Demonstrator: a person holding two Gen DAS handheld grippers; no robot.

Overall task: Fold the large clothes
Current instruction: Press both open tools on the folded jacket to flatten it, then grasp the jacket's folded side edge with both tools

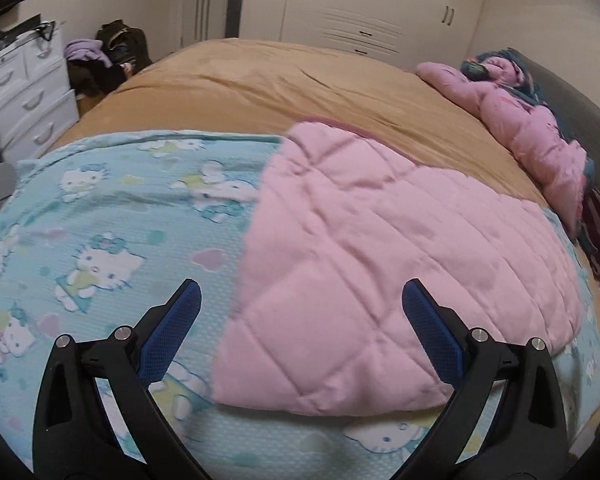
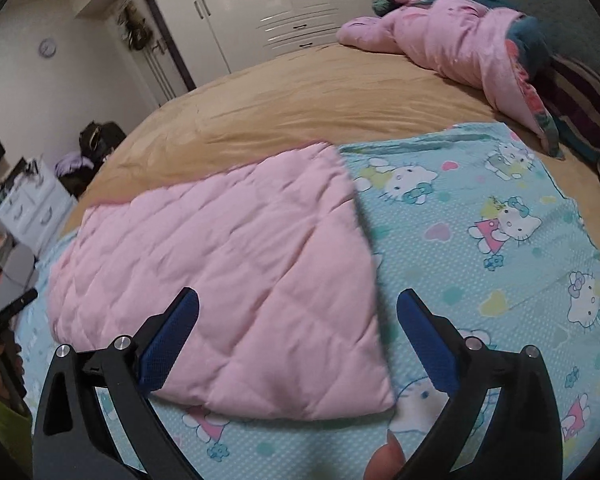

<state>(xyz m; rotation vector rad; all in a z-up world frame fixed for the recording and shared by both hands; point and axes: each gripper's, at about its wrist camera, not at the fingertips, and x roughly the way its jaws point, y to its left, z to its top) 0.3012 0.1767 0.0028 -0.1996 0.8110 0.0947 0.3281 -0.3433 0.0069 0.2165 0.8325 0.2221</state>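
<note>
A light blue quilt with a cartoon cat print [image 1: 100, 240] [image 2: 480, 240] lies spread on the bed. One part is folded over so its pink quilted underside [image 1: 380, 264] [image 2: 220, 280] lies on top in the middle. My left gripper [image 1: 300, 320] is open and empty, hovering over the pink fold's left edge near its front corner. My right gripper [image 2: 298, 328] is open and empty, hovering over the pink fold's right edge near its front corner.
The tan bed sheet [image 1: 260, 84] [image 2: 300, 96] extends beyond the quilt. A crumpled pink duvet [image 1: 532, 128] [image 2: 452, 40] lies by the grey headboard. White drawers [image 1: 24, 92] and a pile of dark bags [image 1: 116, 56] stand left of the bed. White wardrobes [image 1: 364, 4] line the far wall.
</note>
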